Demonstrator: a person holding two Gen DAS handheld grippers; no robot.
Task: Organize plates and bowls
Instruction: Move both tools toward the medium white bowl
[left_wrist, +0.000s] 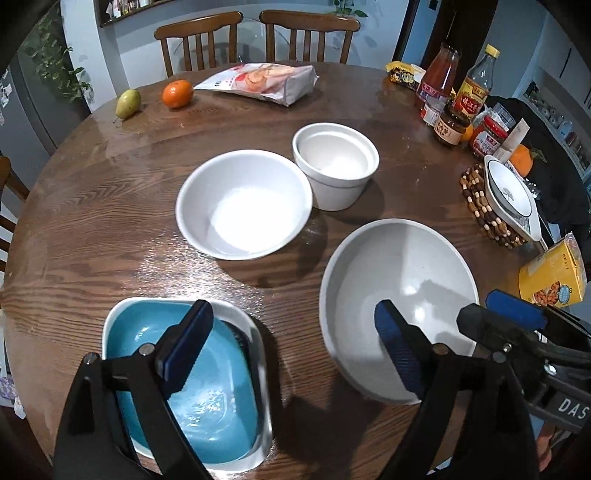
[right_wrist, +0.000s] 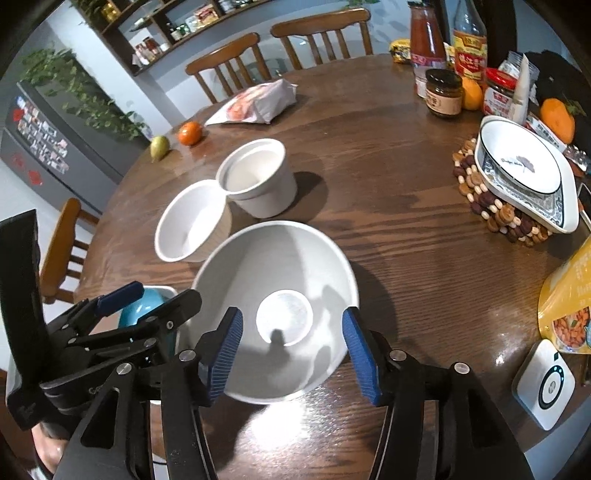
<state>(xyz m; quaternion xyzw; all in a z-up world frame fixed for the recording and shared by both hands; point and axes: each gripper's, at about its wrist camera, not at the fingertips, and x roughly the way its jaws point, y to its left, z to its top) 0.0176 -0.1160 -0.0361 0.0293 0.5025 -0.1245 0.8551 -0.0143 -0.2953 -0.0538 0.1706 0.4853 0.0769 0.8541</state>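
Observation:
A large grey-white bowl (left_wrist: 397, 291) (right_wrist: 275, 295) sits on the round wooden table near me. My right gripper (right_wrist: 291, 343) is open, its blue pads on either side of this bowl's near part. My left gripper (left_wrist: 291, 350) is open above the table, between the large bowl and a blue dish (left_wrist: 192, 387) that sits inside a white square dish (left_wrist: 255, 354). A white bowl (left_wrist: 243, 203) (right_wrist: 190, 221) and a white straight-sided pot (left_wrist: 334, 166) (right_wrist: 256, 177) stand farther back. A patterned white dish (left_wrist: 511, 195) (right_wrist: 524, 173) rests on a beaded trivet at the right.
Sauce bottles and jars (right_wrist: 443, 92) crowd the back right. A pear (left_wrist: 128, 103), an orange (left_wrist: 177, 93) and a snack bag (left_wrist: 262, 81) lie at the back. A yellow packet (right_wrist: 569, 306) and a white device (right_wrist: 546, 386) lie at the right. Chairs stand behind.

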